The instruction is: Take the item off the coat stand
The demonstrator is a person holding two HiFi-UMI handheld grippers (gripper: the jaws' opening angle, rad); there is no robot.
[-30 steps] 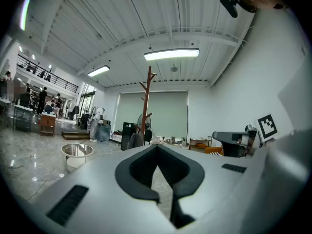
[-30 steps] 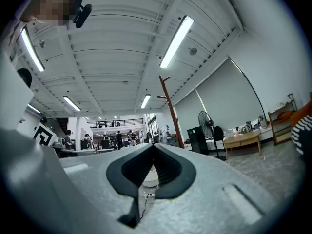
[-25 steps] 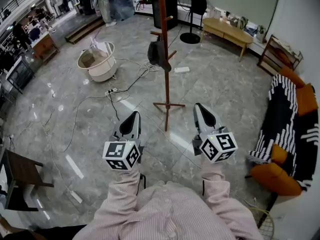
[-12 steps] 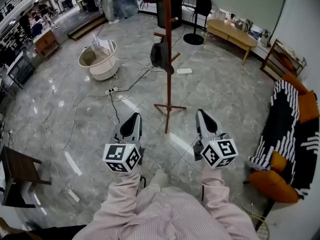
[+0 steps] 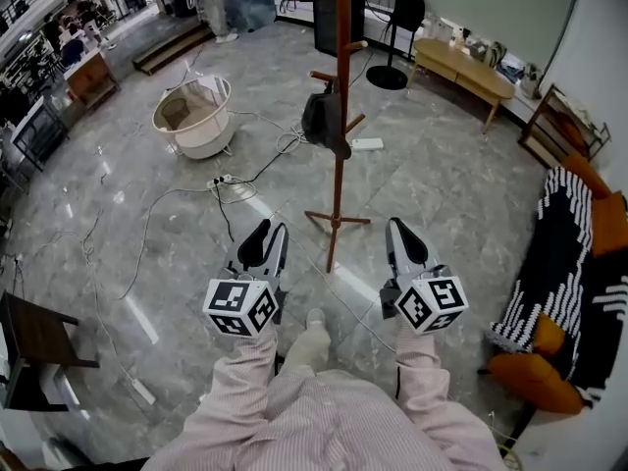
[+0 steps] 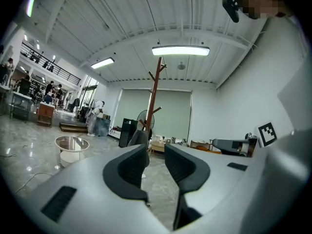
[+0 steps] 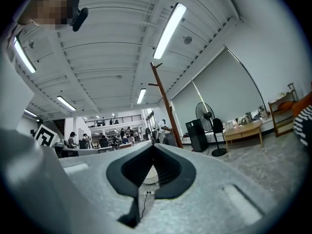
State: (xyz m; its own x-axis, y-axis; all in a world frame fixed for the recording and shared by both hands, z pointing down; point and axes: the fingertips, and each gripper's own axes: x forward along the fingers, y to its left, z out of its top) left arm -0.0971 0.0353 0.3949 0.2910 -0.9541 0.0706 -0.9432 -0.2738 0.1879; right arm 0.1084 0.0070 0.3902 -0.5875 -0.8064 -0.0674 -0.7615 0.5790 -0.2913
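A reddish-brown coat stand (image 5: 340, 116) rises from the grey floor straight ahead of me. A dark item (image 5: 321, 121) hangs from a peg on its left side. Both grippers are held low in front of the stand's base, well short of the item. My left gripper (image 5: 272, 235) is opening, with a gap between its jaws and nothing in it. In the left gripper view (image 6: 156, 152) the stand (image 6: 155, 96) and the item (image 6: 139, 137) show above the jaws. My right gripper (image 5: 397, 230) is shut and empty; its view (image 7: 153, 147) shows the stand (image 7: 163, 101) beyond.
A white round tub (image 5: 193, 116) stands at the back left, with cables (image 5: 177, 204) trailing over the floor. A wooden bench (image 5: 463, 65) and a fan (image 5: 392, 27) are behind the stand. A striped sofa (image 5: 564, 234) is on the right, a dark chair (image 5: 39, 337) on the left.
I have stepped nearer to the coat stand, which looms larger. The left gripper's jaws, shut before, have parted. The right gripper stays shut.
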